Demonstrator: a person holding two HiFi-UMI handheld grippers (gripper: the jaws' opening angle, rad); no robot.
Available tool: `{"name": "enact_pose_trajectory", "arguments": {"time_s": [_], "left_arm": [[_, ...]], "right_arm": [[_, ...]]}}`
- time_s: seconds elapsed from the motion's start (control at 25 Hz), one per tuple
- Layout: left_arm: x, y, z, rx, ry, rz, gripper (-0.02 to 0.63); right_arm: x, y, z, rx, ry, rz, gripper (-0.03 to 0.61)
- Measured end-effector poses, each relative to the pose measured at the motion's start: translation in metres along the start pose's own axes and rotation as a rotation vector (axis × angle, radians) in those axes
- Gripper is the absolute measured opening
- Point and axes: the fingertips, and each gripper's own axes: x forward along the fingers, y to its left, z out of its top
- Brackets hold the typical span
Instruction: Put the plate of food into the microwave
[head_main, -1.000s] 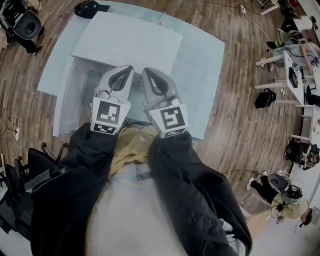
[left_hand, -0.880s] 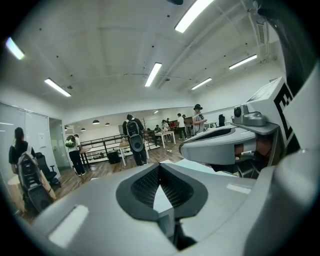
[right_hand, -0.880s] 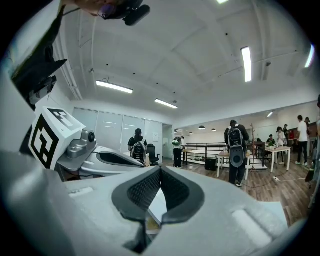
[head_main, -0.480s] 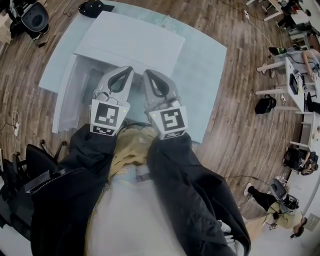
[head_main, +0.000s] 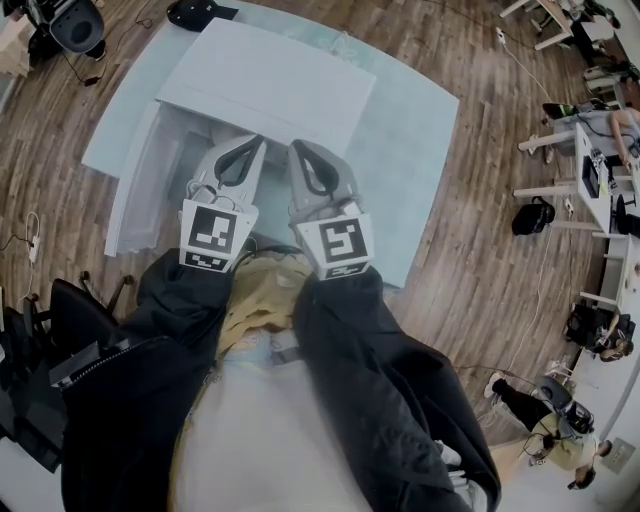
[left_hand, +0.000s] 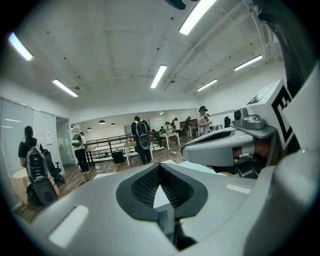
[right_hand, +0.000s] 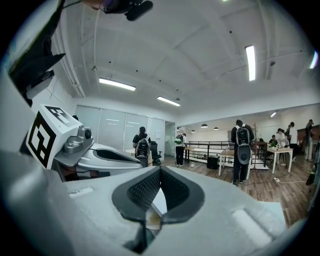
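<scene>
One white microwave (head_main: 268, 82) sits on the pale table (head_main: 410, 150). Its long axis runs left to right, its front faces the person, and its door (head_main: 135, 195) is swung open at its left. Near it, the left gripper (head_main: 254, 142) and right gripper (head_main: 298, 146) are held side by side, each with jaws pressed together on nothing.

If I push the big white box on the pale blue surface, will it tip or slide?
Probably no tipping: the white box looks broad with a flat top. It likely drags rather than glides, since it rests flat on the pale blue surface.
</scene>
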Motion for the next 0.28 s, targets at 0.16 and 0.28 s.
{"name": "enact_pose_trajectory", "arguments": {"time_s": [0.16, 0.28], "left_arm": [[-0.0014, -0.0013, -0.0056, -0.010, 0.003, -0.001, 0.000], [-0.0030, 0.0002, -0.0083, -0.017, 0.005, 0.003, 0.000]], "right_arm": [[0.0010, 0.0033, -0.0056, 0.010, 0.013, 0.011, -0.008], [0.0015, 0.0048, -0.0081, 0.020, 0.019, 0.016, -0.008]]}}
